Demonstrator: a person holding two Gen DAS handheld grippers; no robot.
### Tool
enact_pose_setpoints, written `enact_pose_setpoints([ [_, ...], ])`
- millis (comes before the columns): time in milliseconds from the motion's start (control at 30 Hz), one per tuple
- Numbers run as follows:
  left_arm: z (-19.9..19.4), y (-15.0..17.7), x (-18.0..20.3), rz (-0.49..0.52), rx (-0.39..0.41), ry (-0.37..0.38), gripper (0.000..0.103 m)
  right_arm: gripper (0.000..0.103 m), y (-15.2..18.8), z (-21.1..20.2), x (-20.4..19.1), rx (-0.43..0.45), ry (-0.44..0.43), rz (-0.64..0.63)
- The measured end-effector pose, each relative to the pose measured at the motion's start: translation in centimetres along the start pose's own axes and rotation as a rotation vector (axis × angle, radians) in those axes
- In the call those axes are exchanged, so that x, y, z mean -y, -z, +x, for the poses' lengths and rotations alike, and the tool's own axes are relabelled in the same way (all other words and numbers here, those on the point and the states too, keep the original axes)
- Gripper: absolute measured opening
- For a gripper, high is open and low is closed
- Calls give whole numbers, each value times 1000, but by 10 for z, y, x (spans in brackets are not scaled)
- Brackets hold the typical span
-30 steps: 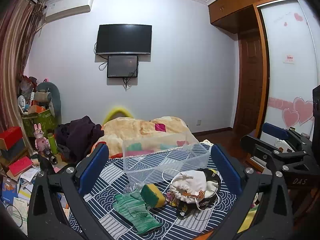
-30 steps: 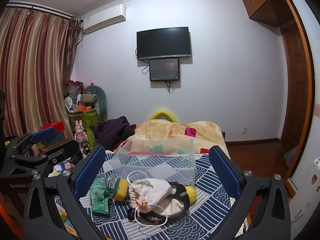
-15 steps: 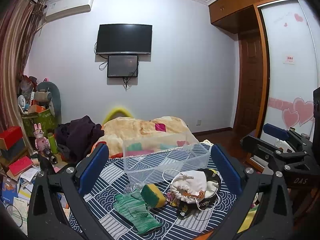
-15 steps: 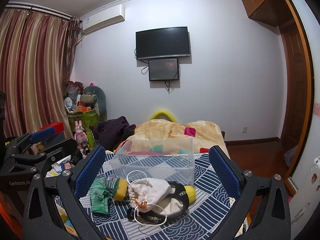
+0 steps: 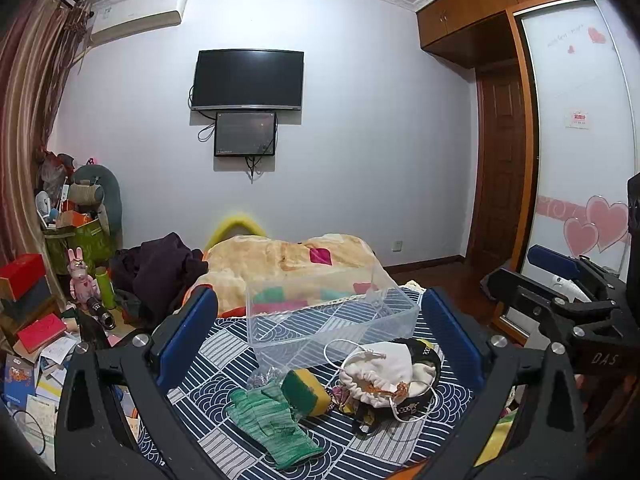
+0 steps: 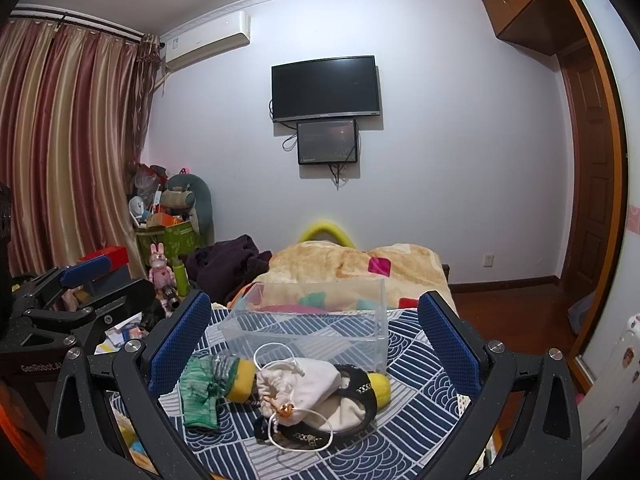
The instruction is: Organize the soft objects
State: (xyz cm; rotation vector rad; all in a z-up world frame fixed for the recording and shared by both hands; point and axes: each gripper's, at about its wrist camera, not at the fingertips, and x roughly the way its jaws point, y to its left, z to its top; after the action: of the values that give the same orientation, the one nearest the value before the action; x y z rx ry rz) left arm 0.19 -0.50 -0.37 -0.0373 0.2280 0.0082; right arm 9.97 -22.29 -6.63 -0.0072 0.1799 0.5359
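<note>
A clear plastic bin (image 5: 320, 322) (image 6: 316, 322) stands on a blue patterned cloth (image 5: 224, 344). In front of it lie a green knit glove (image 5: 276, 420) (image 6: 198, 388), a yellow-green sponge (image 5: 306, 390) (image 6: 240, 376), a white drawstring pouch (image 5: 380, 372) (image 6: 304, 384) and a black-trimmed soft item (image 6: 356, 400). My left gripper (image 5: 320, 336) is open and empty, held back from the pile. My right gripper (image 6: 316, 332) is open and empty, also short of the pile.
Behind the bin lies a yellow blanket (image 5: 296, 264) and a dark heap of clothes (image 5: 160, 268). Boxes, books and toys clutter the floor at left (image 5: 36, 320). A wardrobe with a sliding door (image 5: 576, 160) stands at right.
</note>
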Motion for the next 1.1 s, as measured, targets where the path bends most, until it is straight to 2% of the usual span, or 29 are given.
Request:
enact_pose_setpoints([
  [833,-2,2,0,2,-2,-1,103,103,-2,-3,1,4,-6,4],
  [967,3,9,-1,-3,-27,6,103,103,-1,-1,2,-7,-7,5],
  [1100,17,23,-7,-24,-101,11,103,103,7,8,4,-41,-8,11],
])
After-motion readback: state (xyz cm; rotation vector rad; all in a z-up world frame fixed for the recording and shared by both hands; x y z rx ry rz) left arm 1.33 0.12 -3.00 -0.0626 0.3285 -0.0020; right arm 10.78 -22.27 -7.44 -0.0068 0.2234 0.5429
